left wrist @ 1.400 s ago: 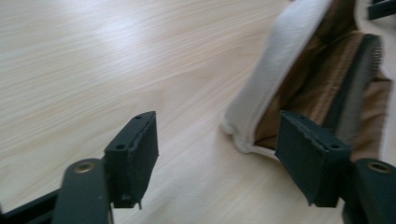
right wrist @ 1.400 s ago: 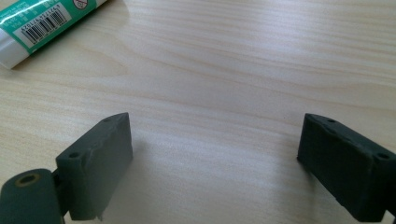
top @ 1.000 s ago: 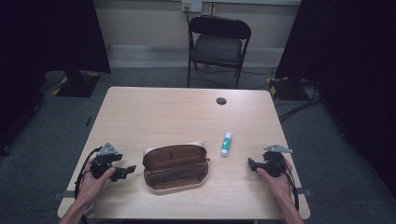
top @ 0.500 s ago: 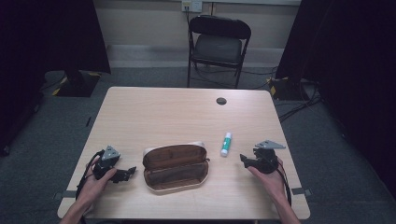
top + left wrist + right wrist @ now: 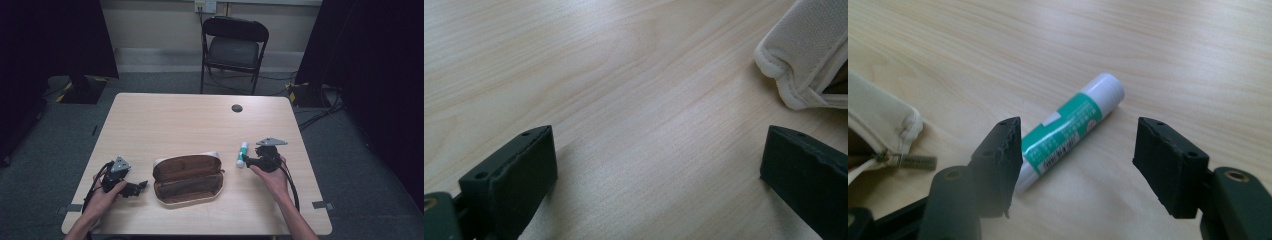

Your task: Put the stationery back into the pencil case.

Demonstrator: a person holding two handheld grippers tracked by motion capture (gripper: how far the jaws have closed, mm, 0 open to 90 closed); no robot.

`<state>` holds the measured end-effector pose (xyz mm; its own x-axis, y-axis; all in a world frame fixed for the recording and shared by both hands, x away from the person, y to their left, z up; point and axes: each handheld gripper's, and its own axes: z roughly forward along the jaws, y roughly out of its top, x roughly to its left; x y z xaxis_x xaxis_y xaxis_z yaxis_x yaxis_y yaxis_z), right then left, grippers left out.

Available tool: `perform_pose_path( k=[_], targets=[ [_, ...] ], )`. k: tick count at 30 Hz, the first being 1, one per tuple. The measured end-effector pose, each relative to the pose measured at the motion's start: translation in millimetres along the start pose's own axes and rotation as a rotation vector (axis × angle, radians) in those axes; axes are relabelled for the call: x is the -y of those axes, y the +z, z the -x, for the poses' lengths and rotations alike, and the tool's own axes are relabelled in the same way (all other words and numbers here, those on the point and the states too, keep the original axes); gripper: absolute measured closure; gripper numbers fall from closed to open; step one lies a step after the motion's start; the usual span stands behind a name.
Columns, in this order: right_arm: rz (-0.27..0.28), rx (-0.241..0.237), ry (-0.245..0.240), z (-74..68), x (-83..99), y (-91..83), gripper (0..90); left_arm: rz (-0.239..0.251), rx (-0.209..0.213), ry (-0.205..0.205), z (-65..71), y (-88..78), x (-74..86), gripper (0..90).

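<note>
Partly hidden behind one jaw of the right gripper [image 5: 1075, 150]: glue stick [image 5: 1068, 131], jaws spread wide. Left gripper [image 5: 659, 175] spread wide too, over bare table [image 5: 624, 75], pencil case [image 5: 809, 55] cut off at the edge.

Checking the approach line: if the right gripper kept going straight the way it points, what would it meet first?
Most likely the glue stick: it lies just ahead of the open right gripper, partly behind one jaw. The pencil case sits off to one side.
</note>
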<state>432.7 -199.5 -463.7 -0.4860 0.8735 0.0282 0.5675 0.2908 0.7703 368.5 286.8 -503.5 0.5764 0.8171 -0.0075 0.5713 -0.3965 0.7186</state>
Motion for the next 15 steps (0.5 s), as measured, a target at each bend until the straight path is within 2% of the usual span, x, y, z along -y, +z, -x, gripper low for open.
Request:
perform_pose_path(
  k=[4, 9, 15],
  targets=[
    [-0.009, -0.006, 0.001, -4.6, -5.4, 10.2, 35.6, -0.008, 0.001, 0.009, -0.3, -0.2, -0.4, 0.3],
    [-0.05, -0.009, -0.01, -7.4, -1.1, 22.0, 36.6, -0.008, 0.002, 0.008, -0.2, -0.2, -0.4, 0.3],
    [-0.063, -0.006, -0.028, -7.6, 0.3, 29.0, 40.1, -0.008, 0.001, 0.009, -0.3, -0.2, -0.4, 0.3]
  ],
)
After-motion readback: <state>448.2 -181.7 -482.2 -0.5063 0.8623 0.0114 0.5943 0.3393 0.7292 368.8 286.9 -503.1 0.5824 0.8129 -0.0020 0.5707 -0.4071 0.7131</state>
